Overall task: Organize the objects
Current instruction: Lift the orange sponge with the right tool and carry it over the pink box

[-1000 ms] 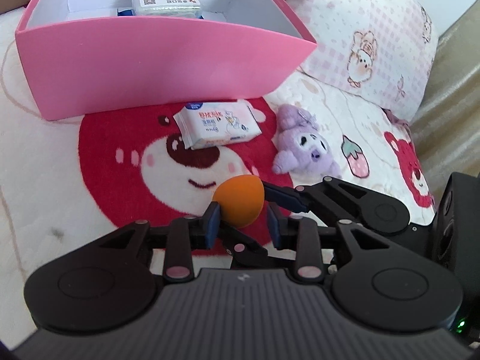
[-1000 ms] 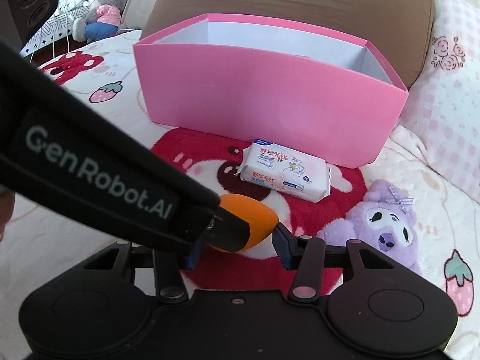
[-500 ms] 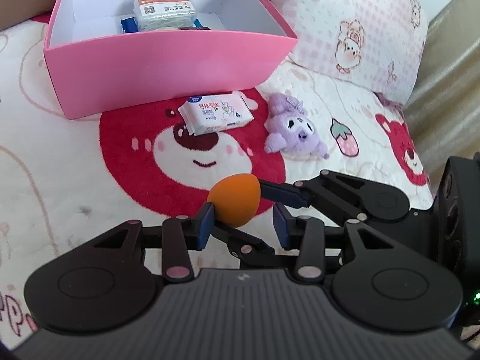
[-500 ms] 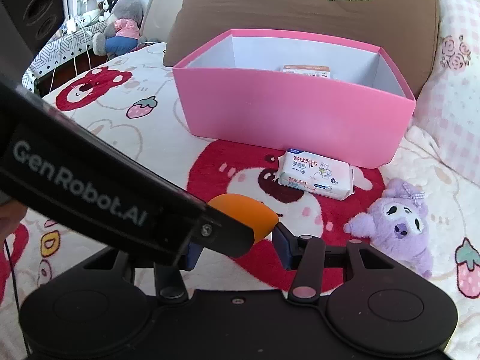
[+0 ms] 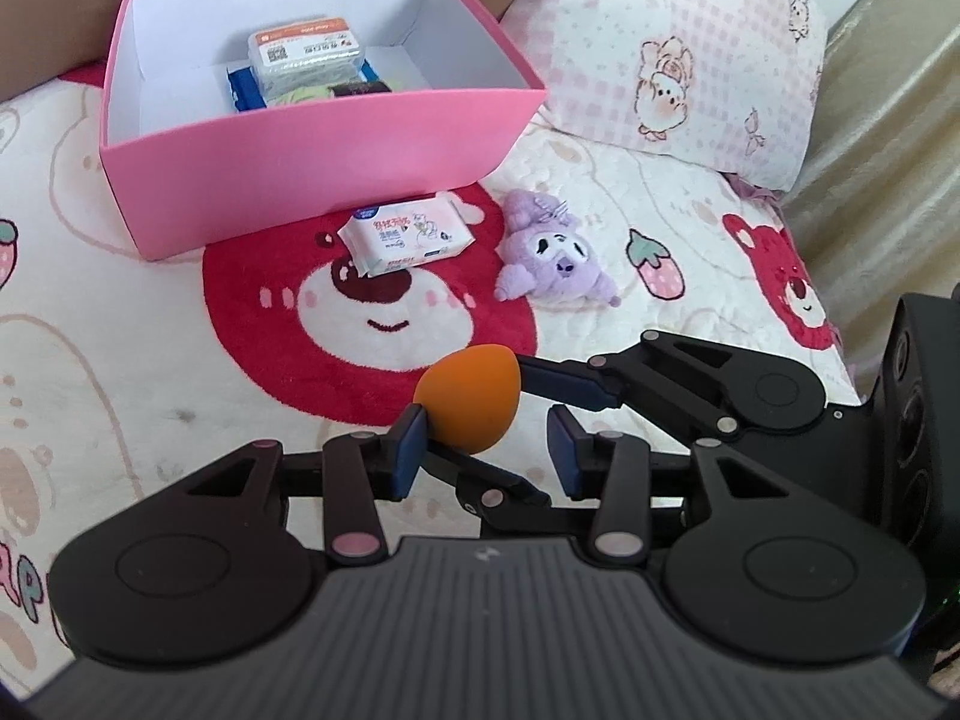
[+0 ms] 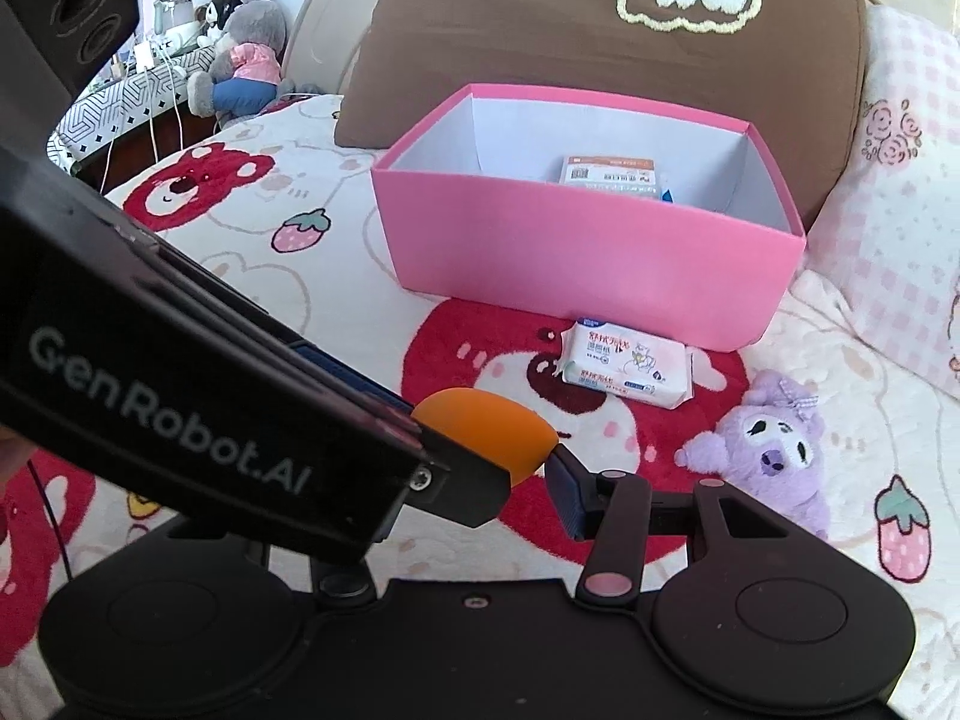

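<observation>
An orange egg-shaped sponge (image 5: 471, 399) hangs in the air above the bear blanket. My right gripper (image 6: 489, 438) is shut on it: one pad (image 6: 564, 483) presses its pointed end, and the other finger is hidden behind the left tool's black housing (image 6: 180, 408). My left gripper (image 5: 486, 444) stands open around the sponge, its left pad (image 5: 408, 450) touching and its right pad (image 5: 564, 456) apart. Beyond stands an open pink box (image 5: 324, 168) with packets (image 5: 303, 51) inside. A wipes pack (image 5: 405, 234) and a purple plush (image 5: 552, 252) lie in front of it.
A pink checked pillow (image 5: 678, 42) lies right of the box and a brown cushion (image 6: 600, 42) stands behind it. At far left a side table (image 6: 108, 102) carries cables and stuffed toys (image 6: 240, 60). The bed's edge (image 5: 870, 180) runs along the right.
Both grippers have risen with the sponge, so the box, wipes and plush look smaller and lower. The gap between the left gripper's right pad and the sponge has widened.
</observation>
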